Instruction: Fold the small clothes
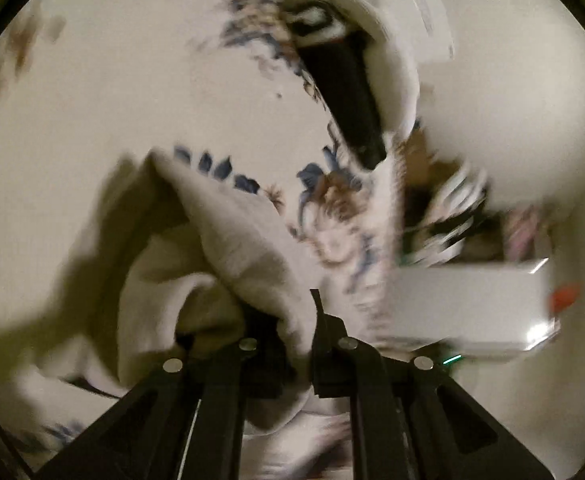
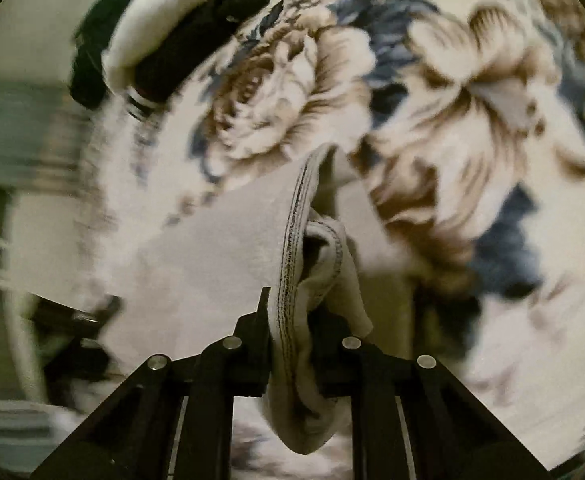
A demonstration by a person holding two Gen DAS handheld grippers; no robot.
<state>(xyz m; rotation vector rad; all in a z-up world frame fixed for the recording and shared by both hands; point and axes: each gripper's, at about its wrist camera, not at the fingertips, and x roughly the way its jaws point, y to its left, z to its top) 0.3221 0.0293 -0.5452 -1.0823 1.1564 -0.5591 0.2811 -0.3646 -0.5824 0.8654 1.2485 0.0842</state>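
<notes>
A small light grey garment (image 1: 228, 240) hangs bunched from my left gripper (image 1: 280, 316), which is shut on its fabric above the floral blanket (image 1: 132, 100). In the right wrist view my right gripper (image 2: 292, 320) is shut on the same grey garment (image 2: 304, 280) at a stitched hem, which runs up between the jaws. The floral blanket (image 2: 452, 100) fills the view behind it. Both views are motion-blurred.
A pile of folded black and white clothes (image 1: 348, 80) lies on the blanket; it also shows in the right wrist view (image 2: 164, 40). A white box (image 1: 468, 304) with mixed items behind it sits at the right.
</notes>
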